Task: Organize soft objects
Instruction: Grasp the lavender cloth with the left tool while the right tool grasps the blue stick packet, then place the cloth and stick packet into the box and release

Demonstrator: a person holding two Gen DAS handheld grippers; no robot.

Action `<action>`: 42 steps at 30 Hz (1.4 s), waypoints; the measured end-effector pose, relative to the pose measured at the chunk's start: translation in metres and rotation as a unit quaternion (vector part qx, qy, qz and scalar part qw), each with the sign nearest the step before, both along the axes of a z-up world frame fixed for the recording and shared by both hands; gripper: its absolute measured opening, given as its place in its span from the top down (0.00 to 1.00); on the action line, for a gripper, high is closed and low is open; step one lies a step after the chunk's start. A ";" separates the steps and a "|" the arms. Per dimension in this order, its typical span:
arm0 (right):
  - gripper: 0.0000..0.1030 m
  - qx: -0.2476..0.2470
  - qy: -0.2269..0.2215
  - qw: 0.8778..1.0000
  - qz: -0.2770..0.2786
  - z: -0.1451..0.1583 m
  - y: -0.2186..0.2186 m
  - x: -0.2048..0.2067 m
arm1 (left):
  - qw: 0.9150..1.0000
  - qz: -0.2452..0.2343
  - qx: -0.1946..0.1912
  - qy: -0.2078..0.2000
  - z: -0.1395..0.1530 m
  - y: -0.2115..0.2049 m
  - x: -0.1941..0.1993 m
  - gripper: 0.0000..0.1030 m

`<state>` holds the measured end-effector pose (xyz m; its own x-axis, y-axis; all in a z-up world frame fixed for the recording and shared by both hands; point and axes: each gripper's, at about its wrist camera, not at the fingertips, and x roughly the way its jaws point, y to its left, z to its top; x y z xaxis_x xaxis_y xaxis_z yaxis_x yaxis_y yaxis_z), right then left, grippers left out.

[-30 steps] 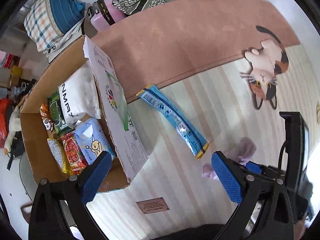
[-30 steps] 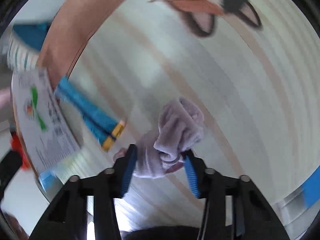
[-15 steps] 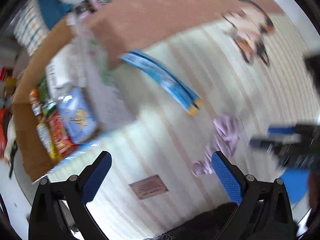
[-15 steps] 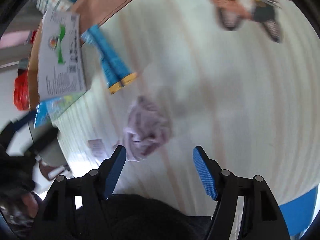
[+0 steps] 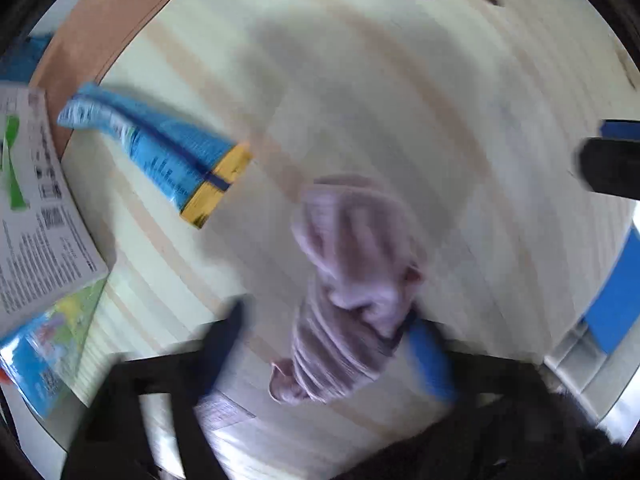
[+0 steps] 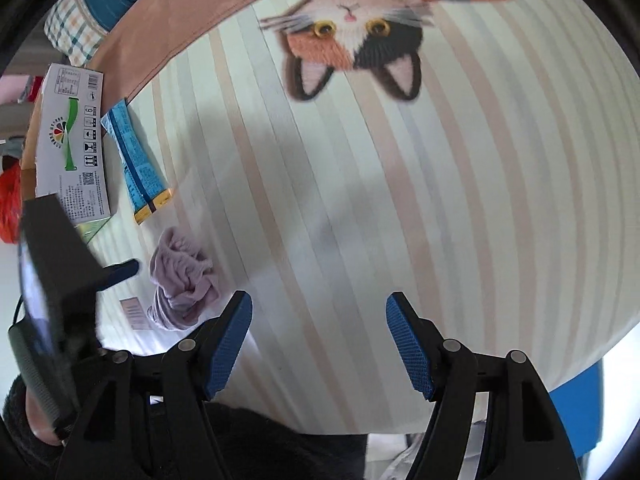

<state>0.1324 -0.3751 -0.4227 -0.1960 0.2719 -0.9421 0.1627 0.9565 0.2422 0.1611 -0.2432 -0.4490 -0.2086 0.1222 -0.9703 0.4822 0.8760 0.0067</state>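
Left wrist view, blurred, showed the left gripper [image 5: 320, 344] spread wide around a crumpled lilac cloth [image 5: 352, 280] on the striped mat [image 5: 400, 100], while right wrist view showed the right gripper [image 6: 318, 344] open and empty, the cloth lying left of it near a blue packet [image 6: 138, 160].

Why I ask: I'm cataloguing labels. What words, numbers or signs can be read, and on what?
"6": on the white box flap, among handling pictograms.
Flap's small print and barcode digits: too small to read.
Print on the blue packet: too small.
Small pink tag: blurred.
Left wrist view: everything blurred.
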 end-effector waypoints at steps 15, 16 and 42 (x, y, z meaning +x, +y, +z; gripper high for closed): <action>0.31 -0.009 -0.057 0.983 0.173 0.010 0.161 0.124 | 0.946 0.323 0.018 0.005 -0.004 0.180 -0.029 0.59; 0.31 -0.016 -0.056 0.981 0.186 0.005 0.176 0.131 | 0.944 0.330 0.021 0.005 -0.007 0.187 -0.030 0.57; 0.85 -0.020 -0.068 0.989 0.126 0.060 0.181 0.107 | 0.919 0.363 -0.116 -0.097 0.134 0.277 -0.055 0.63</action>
